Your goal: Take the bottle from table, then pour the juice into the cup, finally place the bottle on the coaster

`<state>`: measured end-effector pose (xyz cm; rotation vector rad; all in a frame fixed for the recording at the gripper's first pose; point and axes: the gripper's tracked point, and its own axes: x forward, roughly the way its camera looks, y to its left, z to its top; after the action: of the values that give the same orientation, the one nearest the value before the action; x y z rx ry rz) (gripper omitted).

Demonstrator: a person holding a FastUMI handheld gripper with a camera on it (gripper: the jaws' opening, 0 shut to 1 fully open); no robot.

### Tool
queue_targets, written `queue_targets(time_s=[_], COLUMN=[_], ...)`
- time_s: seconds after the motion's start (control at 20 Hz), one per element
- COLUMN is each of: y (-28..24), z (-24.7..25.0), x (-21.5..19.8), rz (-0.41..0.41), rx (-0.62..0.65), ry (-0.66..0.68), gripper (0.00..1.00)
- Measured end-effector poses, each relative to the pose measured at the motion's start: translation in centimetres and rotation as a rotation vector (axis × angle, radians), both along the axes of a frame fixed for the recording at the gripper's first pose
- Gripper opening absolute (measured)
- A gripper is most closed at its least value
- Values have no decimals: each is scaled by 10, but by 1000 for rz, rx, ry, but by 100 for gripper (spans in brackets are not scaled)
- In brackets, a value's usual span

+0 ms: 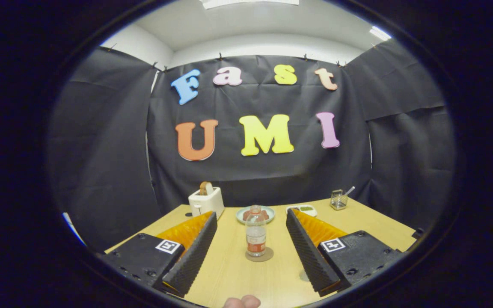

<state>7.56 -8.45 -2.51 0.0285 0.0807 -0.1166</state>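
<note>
A clear plastic bottle (256, 233) with a little reddish juice at its bottom and a label stands upright on a round brown coaster (260, 256) on the wooden table (238, 273). My gripper (250, 215) is open wide. The bottle stands in the gap between the two fingers, and neither finger touches it. A small pale round patch (303, 276) peeks out by the base of the right finger; I cannot tell what it is.
Beyond the bottle sits a pale plate (268, 212) with food. A white toaster (206, 202) holding bread stands at the back left. At the back right are a small white dish (302, 209) and a wire holder (338, 199). A person's fingertips (242, 302) show at the near edge.
</note>
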Motion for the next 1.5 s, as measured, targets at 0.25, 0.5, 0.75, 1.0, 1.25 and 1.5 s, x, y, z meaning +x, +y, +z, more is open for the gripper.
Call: queue_targets(time_s=[0.25, 0.5, 0.75, 1.0, 1.25, 1.5], y=[12, 30, 51, 66, 66, 64], z=[47, 71, 83, 90, 92, 94], x=[-46, -86, -119, -143, -156, -166], rz=[-3, 24, 56, 88, 93, 93], rx=[-29, -34, -54, -52, -52, -56], ry=[-39, -80, -92, -107, -104, -111], gripper=[100, 100, 100, 100, 100, 100])
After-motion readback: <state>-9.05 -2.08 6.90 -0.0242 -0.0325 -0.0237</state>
